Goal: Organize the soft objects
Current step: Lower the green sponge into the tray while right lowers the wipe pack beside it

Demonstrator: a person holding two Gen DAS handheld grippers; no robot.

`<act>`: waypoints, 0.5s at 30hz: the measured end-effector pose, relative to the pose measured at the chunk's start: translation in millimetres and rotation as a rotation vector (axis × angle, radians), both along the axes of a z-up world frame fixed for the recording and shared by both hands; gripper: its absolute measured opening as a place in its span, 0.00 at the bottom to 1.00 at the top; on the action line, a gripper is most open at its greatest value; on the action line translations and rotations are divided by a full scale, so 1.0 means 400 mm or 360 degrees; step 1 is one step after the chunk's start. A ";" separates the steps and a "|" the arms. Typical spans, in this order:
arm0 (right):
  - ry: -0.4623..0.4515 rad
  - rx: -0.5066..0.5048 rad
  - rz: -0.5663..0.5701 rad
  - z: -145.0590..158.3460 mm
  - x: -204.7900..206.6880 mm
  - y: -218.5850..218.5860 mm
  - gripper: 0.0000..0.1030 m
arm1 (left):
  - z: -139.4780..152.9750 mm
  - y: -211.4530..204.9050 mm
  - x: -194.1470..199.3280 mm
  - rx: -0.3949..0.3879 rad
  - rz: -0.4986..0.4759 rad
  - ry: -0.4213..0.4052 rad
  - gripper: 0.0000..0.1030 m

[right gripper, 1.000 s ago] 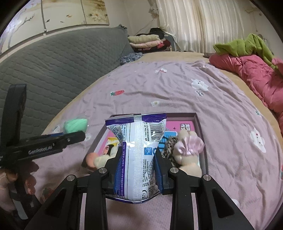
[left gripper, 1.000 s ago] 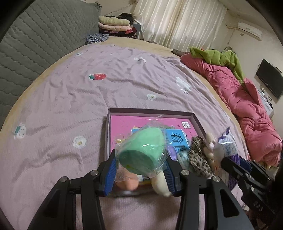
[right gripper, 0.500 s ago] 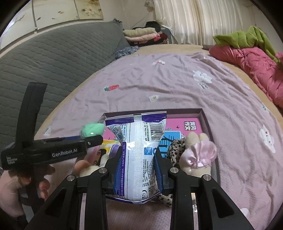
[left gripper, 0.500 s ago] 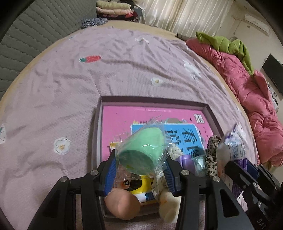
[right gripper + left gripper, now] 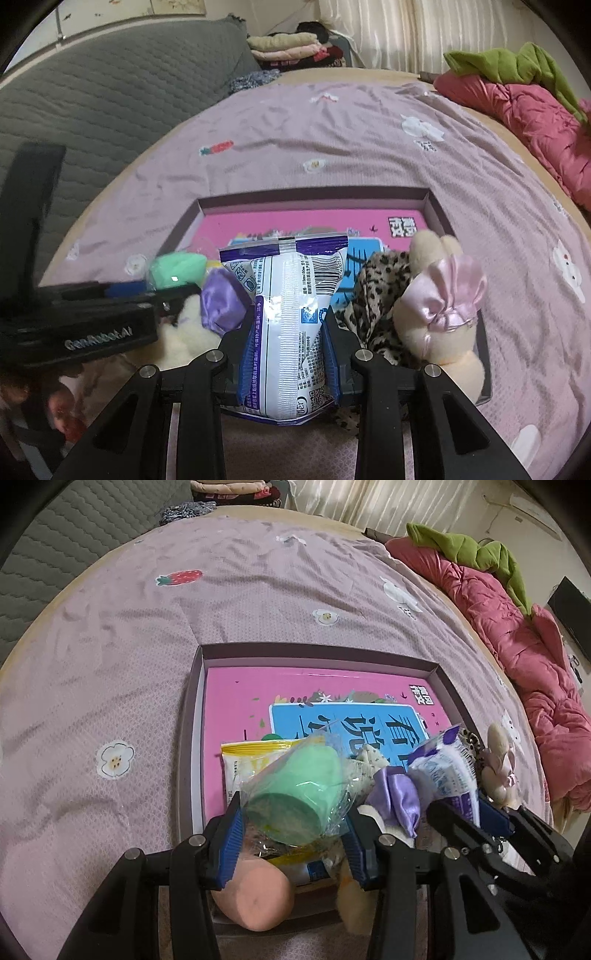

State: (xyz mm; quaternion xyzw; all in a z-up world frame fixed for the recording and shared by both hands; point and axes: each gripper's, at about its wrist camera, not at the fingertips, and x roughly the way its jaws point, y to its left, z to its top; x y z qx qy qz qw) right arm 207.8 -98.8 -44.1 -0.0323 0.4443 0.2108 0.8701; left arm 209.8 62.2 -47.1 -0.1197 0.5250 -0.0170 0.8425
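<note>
My left gripper is shut on a green sponge in clear wrap, held over the near end of the shallow box with a pink book inside. My right gripper is shut on a white and purple tissue pack, also over the box's near end; it shows in the left wrist view. In the box lie a peach sponge, a yellow packet, a purple bow, a leopard cloth and a plush bunny with a pink bow.
The box sits on a lilac bedspread. A grey quilted headboard runs along the left. A pink duvet with a green cloth lies at the right. Folded clothes are stacked at the far end.
Both grippers have moved forward and lower over the box with their loads. The box now fills more of both views, and the two grippers are closer together.
</note>
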 end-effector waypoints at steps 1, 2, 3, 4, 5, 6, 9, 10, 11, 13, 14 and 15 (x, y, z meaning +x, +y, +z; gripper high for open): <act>-0.0001 -0.0012 0.0005 -0.004 0.000 0.002 0.32 | 0.001 0.001 0.001 0.0002 -0.0001 0.0000 0.47; -0.0003 -0.0032 0.0009 -0.009 0.000 0.005 0.32 | 0.001 0.001 0.002 0.0009 0.0000 0.0000 0.47; -0.0003 -0.0034 0.0009 -0.012 0.000 0.006 0.32 | 0.001 0.000 0.001 0.0011 -0.0002 0.0000 0.47; 0.0000 -0.0032 0.0007 -0.014 0.000 0.007 0.32 | 0.002 -0.002 0.001 0.0013 -0.0001 -0.0001 0.47; 0.0000 -0.0033 0.0004 -0.015 0.001 0.006 0.32 | 0.002 -0.003 -0.001 0.0018 0.0001 -0.0006 0.47; -0.0002 -0.0034 0.0006 -0.017 0.001 0.007 0.32 | 0.002 -0.004 0.000 0.0021 -0.0001 -0.0007 0.47; -0.0003 -0.0043 0.0018 -0.016 0.002 0.007 0.33 | 0.002 -0.005 0.001 0.0027 -0.0001 -0.0006 0.47; 0.0000 -0.0042 0.0020 -0.016 0.003 0.005 0.33 | 0.002 -0.005 0.001 0.0028 -0.0002 -0.0007 0.47; 0.0004 -0.0039 0.0023 -0.015 0.003 0.005 0.33 | 0.002 -0.005 0.001 0.0030 0.0000 -0.0006 0.47; 0.0028 -0.0036 0.0030 -0.017 0.005 0.007 0.35 | 0.002 -0.004 0.001 0.0038 0.0001 -0.0001 0.47; 0.0027 -0.0036 0.0035 -0.017 0.004 0.008 0.35 | 0.003 -0.004 0.000 0.0041 0.0001 -0.0004 0.47; 0.0022 -0.0038 0.0038 -0.016 0.002 0.009 0.36 | 0.003 -0.004 0.000 0.0047 -0.0001 -0.0005 0.47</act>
